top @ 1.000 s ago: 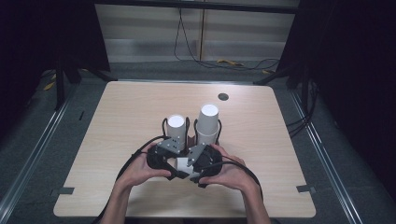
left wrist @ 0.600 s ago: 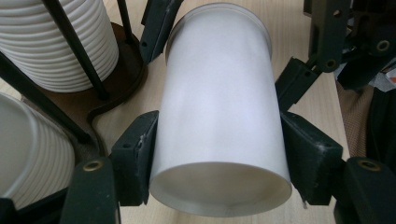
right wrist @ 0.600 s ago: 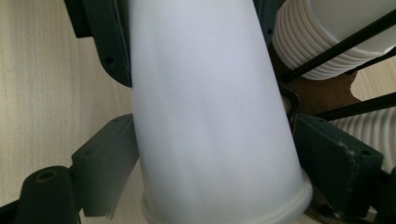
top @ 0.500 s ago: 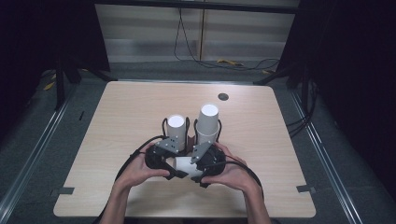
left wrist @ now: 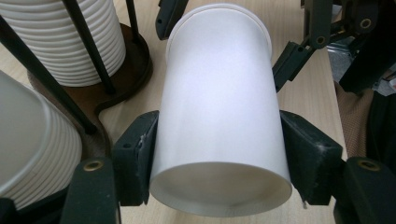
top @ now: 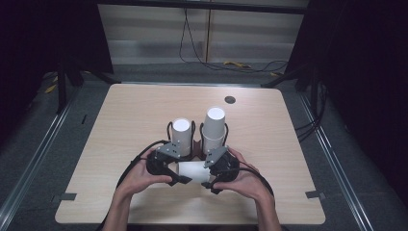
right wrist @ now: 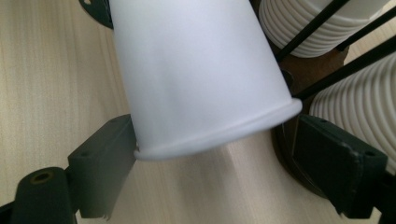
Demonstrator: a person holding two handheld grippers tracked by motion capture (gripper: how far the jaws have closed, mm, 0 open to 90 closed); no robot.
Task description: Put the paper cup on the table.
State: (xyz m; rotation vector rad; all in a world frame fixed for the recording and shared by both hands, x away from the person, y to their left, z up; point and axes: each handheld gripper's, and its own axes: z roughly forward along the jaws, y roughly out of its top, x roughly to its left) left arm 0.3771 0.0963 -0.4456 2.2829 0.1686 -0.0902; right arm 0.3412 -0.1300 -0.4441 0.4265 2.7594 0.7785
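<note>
Wooden table (top: 120, 120) under me. Left gripper (left wrist: 219, 154) clamps the paper cup (top: 191, 170) just in front of the cup rack (top: 192, 144); right gripper (right wrist: 224, 172) jaws have just been opening, pads off the rim, so I'd guess a handover left.

My forearms are bare, with no sleeves on them. My left gripper (top: 169, 166) and my right gripper (top: 217, 166) each have a rounded black body topped by a grey three-cornered plate, and a black cable loops back from each toward me. Up close, the jaws are matte black bars, each with a brass-coloured ringed hole near its base. Their thick black pads (left wrist: 135, 161) are blocky, scuffed and chipped pale along the edges.
</note>
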